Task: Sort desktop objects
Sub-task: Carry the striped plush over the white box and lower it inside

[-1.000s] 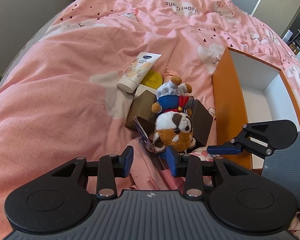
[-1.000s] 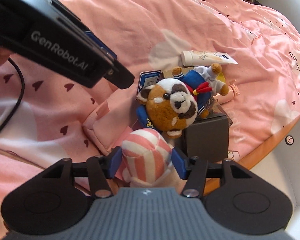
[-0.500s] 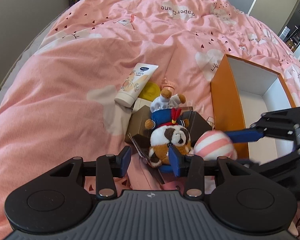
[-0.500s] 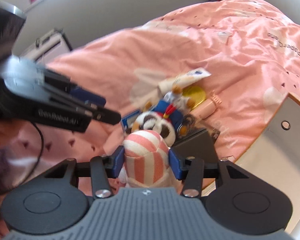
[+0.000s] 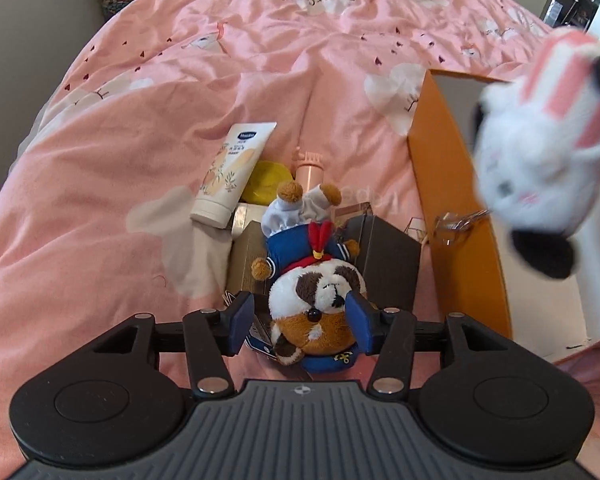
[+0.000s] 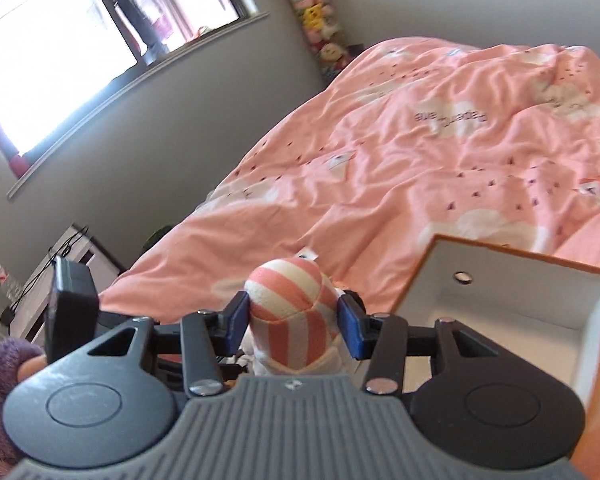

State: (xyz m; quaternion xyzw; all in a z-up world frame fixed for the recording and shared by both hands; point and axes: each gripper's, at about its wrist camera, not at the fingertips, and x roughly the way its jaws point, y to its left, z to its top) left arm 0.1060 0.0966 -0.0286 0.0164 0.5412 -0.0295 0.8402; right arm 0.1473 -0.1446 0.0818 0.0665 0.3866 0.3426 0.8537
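Sorting is underway: my right gripper (image 6: 292, 326) is pinching the striped plush (image 6: 290, 320) toward the box (image 6: 516, 268) at lower right, my left gripper (image 5: 300, 326), just widened, straddling the sailor dog (image 5: 316, 300).

Two plush toys (image 5: 312, 276) (image 5: 540, 152), one tube (image 5: 232, 176), one orange box (image 5: 456, 216), one dark box (image 5: 388, 256).

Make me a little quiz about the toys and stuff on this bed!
1. True or false: the striped plush toy is lying inside the orange box.
2. What colour is the sailor dog toy's jacket? A green, B blue, C yellow.
3. Fill the gap: the cream tube lies on a ____ quilt.
Key: 1 false; 2 B; 3 pink.
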